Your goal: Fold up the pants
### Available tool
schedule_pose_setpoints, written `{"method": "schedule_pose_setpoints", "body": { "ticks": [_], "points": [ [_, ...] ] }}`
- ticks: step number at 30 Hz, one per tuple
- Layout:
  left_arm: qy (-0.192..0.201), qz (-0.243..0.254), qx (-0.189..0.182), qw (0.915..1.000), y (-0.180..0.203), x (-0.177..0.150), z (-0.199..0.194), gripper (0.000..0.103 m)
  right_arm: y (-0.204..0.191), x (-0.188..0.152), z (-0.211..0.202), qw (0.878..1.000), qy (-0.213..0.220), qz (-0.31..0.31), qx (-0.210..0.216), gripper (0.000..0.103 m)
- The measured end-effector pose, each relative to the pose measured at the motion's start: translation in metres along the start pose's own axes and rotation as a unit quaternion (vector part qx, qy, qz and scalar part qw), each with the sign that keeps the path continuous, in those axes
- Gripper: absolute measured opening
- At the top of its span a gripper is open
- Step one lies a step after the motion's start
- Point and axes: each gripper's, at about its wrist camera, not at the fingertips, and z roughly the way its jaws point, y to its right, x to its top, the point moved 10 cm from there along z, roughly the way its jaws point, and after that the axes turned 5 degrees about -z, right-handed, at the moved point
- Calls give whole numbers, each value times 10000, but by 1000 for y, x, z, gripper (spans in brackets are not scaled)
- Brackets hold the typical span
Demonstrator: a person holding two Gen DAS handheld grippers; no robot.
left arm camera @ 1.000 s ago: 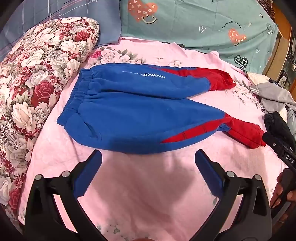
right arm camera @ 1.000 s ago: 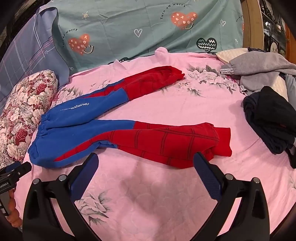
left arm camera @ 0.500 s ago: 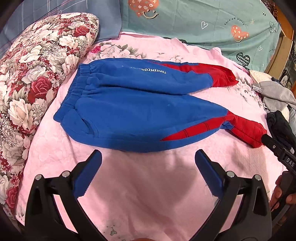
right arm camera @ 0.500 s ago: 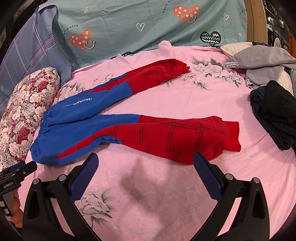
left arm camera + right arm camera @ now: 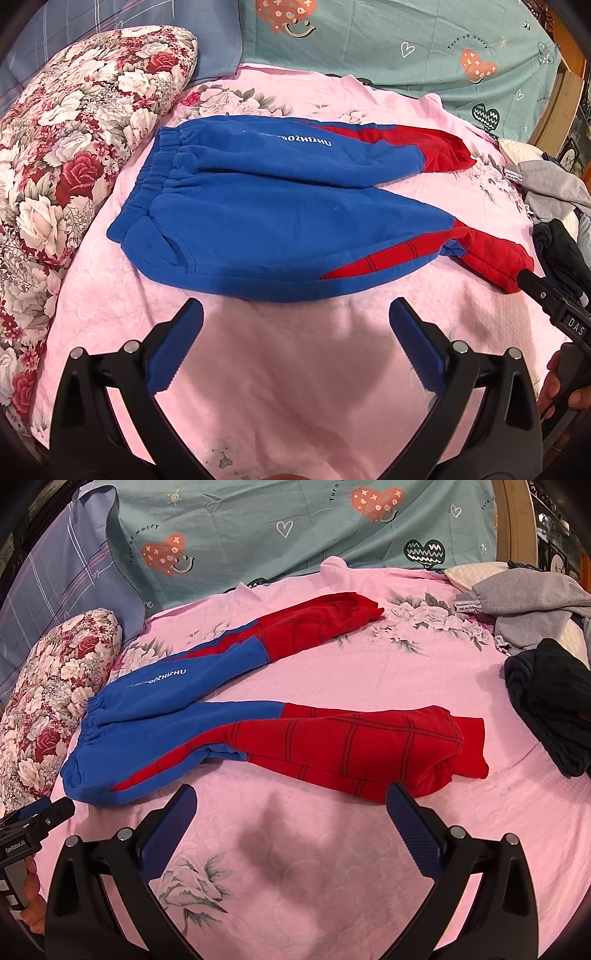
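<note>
Blue and red pants (image 5: 280, 218) lie flat on the pink bed sheet (image 5: 295, 369), waistband to the left, the two legs spread apart toward the right. They also show in the right wrist view (image 5: 258, 734), with red lower legs and cuffs. My left gripper (image 5: 295, 332) is open and empty, just in front of the near blue hip edge. My right gripper (image 5: 291, 816) is open and empty, just in front of the near red leg.
A floral pillow (image 5: 66, 155) lies left of the waistband. A teal heart-print quilt (image 5: 295, 528) lines the back. A grey garment (image 5: 524, 598) and a dark garment (image 5: 550, 709) lie at the right. A wooden bed frame (image 5: 554, 107) stands at the far right.
Both grippers have moved closer to the near edge of the pants, which look larger now. Both stay open. The pants have not moved.
</note>
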Motion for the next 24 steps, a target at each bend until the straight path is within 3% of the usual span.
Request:
{"method": "schedule_pose_setpoints", "body": {
  "ticks": [24],
  "points": [
    [8, 1, 14, 10000, 1, -2, -1, 101, -3, -1, 2, 10000, -36, -45, -12, 102]
  ]
}}
